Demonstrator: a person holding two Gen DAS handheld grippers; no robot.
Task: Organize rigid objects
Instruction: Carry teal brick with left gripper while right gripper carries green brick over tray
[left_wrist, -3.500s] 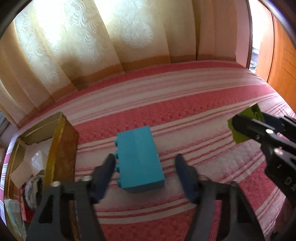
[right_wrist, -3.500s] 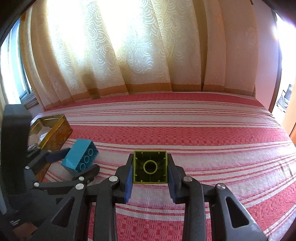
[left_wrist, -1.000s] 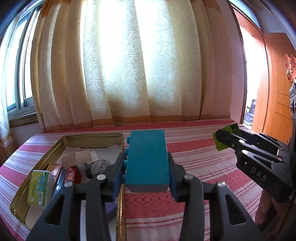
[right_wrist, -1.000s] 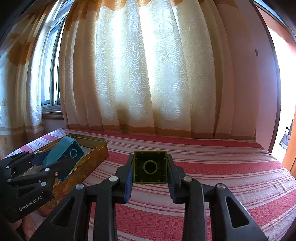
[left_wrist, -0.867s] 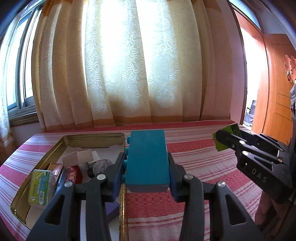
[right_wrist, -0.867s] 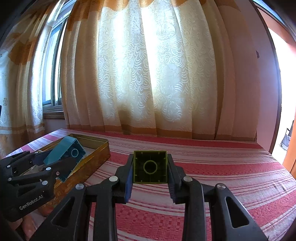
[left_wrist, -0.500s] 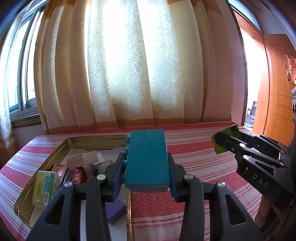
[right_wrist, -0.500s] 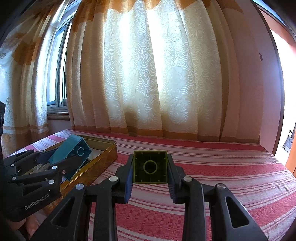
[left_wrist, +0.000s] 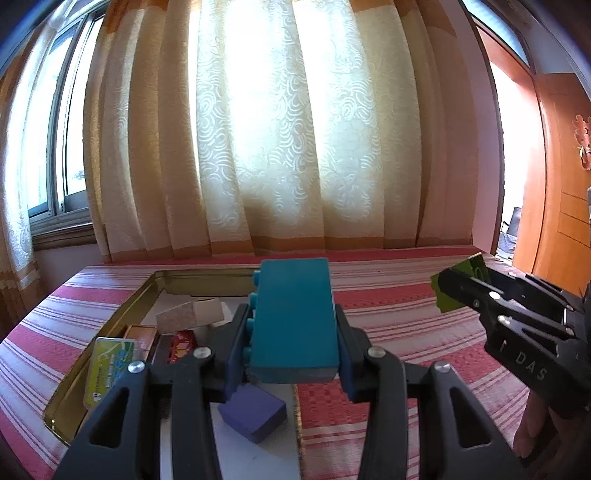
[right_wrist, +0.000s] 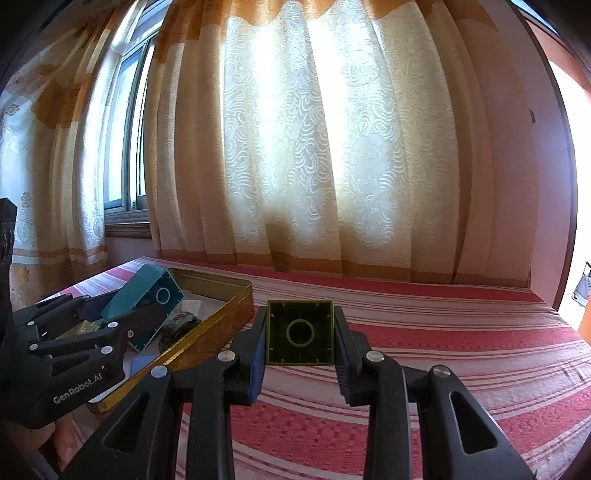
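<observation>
Currently, a teal building block (left_wrist: 294, 317) is clamped between the blue pads of the left gripper (left_wrist: 291, 347), studs turned to the left side, its smooth face up. The jaws are closed partway, only as wide as the block allows. The block is held in the air above the right-hand edge of a gold metal tin (left_wrist: 122, 314), which sits on a red and white striped cloth (left_wrist: 399, 317). From the right wrist view the same block is seen tilted, its hollow underside turned toward the camera, over the tin's open interior.

Inside the tin, a purple block (left_wrist: 253, 411) is seen lying on the pale floor just below the held block. Further left lie a green and yellow packet (left_wrist: 110, 365), a red item (left_wrist: 183, 341) and a beige piece of what may be cardboard (left_wrist: 177, 319); the smaller contents are too cluttered to be named.

A olive-green square block (right_wrist: 300, 333) is gripped in the right gripper (right_wrist: 300, 354), jaws nearly closed on its two sides, hollow underside facing the camera. It is held over the striped cloth, to the right of the tin and clear of it. Patterned cream curtains (right_wrist: 332, 147) are hung behind the surface, with a window (left_wrist: 55, 147) at the left.
</observation>
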